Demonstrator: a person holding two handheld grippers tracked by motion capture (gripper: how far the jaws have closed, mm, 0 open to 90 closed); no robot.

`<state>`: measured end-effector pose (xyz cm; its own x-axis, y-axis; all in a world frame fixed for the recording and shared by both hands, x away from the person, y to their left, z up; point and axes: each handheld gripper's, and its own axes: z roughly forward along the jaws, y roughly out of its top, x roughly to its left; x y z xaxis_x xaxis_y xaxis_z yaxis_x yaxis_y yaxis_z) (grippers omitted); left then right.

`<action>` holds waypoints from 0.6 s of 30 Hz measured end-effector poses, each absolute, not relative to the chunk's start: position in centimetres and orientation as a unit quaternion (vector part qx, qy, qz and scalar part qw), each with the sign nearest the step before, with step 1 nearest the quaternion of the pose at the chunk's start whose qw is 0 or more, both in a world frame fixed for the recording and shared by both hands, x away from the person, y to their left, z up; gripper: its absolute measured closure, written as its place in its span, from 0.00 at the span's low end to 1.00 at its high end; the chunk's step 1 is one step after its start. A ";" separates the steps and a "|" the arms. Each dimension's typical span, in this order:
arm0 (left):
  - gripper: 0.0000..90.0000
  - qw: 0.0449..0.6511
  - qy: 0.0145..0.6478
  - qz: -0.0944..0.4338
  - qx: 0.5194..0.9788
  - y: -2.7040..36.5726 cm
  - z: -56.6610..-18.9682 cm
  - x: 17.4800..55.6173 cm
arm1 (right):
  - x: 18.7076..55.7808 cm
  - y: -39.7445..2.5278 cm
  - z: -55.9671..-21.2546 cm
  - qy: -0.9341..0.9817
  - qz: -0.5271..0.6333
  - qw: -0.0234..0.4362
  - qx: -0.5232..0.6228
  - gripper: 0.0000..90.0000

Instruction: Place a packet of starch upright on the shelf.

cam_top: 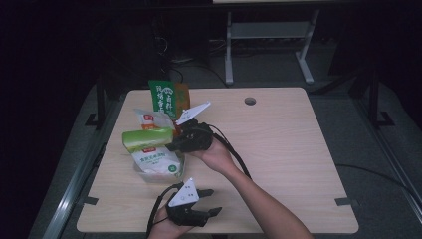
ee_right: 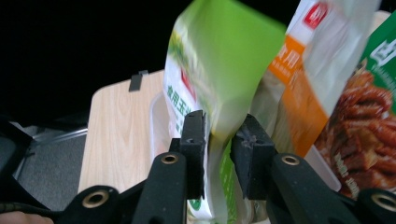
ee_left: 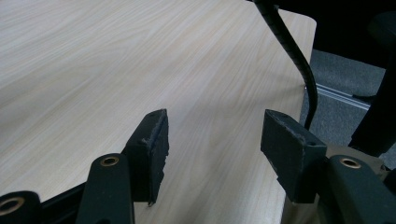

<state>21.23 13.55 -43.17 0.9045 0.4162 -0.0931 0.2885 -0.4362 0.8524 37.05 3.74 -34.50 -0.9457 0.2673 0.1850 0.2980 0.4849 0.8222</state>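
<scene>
On the left half of the wooden table (cam_top: 278, 149) a clear plastic tub (cam_top: 149, 175) holds several snack packets. A green-and-white packet (cam_top: 149, 149) lies across its front, its green upper end (ee_right: 219, 60) bent over to the left. Behind it stands a white-and-orange packet (cam_top: 149, 119), and farthest back a tall dark green packet (cam_top: 163, 97) with white lettering, leaning against an orange one.

Just to the right of the tub, the right gripper (cam_top: 174, 145) reaches in from the person's right hand (cam_top: 214, 154). In the right gripper view its jaws are nearly closed, pinching the edge of the green-and-white packet.

Nearer the table's front edge, the left gripper (cam_top: 214, 201) rests in the left hand (cam_top: 166, 230), well apart from the tub. In the left gripper view its jaws are spread wide over bare wood, with nothing between them, and a black cable (ee_left: 292, 51) runs past.
</scene>
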 end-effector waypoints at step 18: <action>0.42 0.481 0.220 0.077 0.845 13.7 -43.5 21.9 | 37.0 2.9 -34.4 -0.866 -0.473 0.017 -0.161 0.93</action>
<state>21.90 13.71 -43.49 0.8909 0.4467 -0.0819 0.2988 -0.4408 0.8464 36.99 2.93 -34.43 -0.9473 0.2637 0.1820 0.2957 0.5009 0.8134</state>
